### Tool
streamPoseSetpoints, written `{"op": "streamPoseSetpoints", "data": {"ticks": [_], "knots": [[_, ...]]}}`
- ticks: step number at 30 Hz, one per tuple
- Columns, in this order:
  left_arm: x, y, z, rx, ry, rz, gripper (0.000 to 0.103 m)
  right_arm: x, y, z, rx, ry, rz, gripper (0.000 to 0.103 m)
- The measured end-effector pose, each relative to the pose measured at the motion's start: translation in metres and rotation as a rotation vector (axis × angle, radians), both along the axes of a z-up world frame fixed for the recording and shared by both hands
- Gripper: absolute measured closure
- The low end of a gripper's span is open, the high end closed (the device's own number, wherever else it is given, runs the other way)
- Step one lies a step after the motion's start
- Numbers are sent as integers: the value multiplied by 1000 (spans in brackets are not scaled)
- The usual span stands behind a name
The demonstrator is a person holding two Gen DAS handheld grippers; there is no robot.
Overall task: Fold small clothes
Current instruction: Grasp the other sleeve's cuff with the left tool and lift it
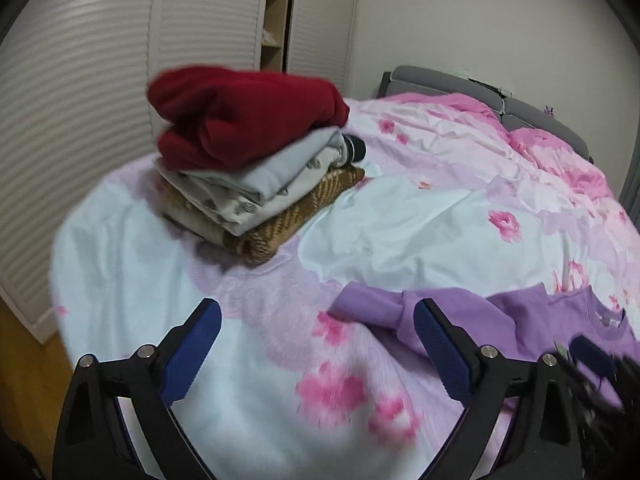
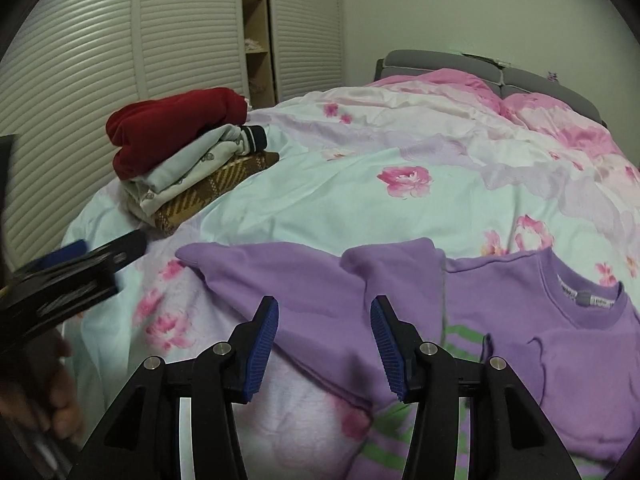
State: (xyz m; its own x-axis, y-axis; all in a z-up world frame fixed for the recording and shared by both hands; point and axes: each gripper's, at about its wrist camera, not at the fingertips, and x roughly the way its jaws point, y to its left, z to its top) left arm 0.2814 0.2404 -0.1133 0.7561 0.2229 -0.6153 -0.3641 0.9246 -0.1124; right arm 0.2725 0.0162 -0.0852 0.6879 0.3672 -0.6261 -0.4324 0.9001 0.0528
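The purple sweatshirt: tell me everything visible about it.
The purple sweatshirt is soft, lilac knit with a ribbed round collar and a label inside the neck. It lies partly folded on the floral bedspread, sleeves drawn across the body, green stripes showing beneath. The right gripper hovers open over it, not gripping.

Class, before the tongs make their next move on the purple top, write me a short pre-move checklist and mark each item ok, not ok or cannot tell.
1. Left tongs open and holding nothing: ok.
2. Right tongs open, with purple top between and beyond their tips: ok.
3. Purple top spread flat on the floral bedspread: not ok, the sleeves lie bunched and creased.
4. Neck label facing up, so orientation is known: ok.
5. Folded pile sits apart from the top: ok.
6. Bottom hem of the top reachable: cannot tell, it is out of view.
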Motion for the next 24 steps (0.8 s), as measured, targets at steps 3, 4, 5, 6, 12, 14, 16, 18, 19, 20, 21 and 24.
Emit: {"op": "streamPoseSetpoints", "data": {"ticks": [3, 4, 5, 6, 12, 14, 16, 18, 19, 20, 21, 24], "knots": [[23, 10, -16, -94, 40, -25, 20, -1, 1, -4, 8, 8, -9, 54], [29, 12, -22, -129, 52, -33, 26, -1, 1, -5, 8, 14, -11, 54], [34, 14, -27, -160, 60, -40, 28, -1, 0, -6, 10, 17, -14, 54], [40, 15, -32, -186, 67, -46, 29, 0, -2, -8, 14, 21, -20, 53], [62, 20, -53, -273, 108, -58, 57, 8, -16, -18, 35, 56, -67, 54], [64, 21, -53, -298, 105, -77, 78, 9, -23, -20, 45, 68, -84, 53], [61, 20, -47, -286, 87, -85, 89, 11, -33, -21, 62, 80, -108, 54], [57, 17, -38, -277, 68, -97, 90, 12, -45, -20, 84, 92, -131, 53], [55, 15, -31, -267, 53, -103, 91, 11, -52, -19, 95, 94, -145, 54], [52, 12, -24, -250, 39, -110, 91, 11, -58, -18, 99, 93, -155, 54], [51, 5, -16, -227, 21, -122, 91, 10, -65, -16, 102, 89, -169, 54], [46, -18, 11, -173, -32, -169, 92, 5, -90, -7, 115, 77, -207, 54]]}}
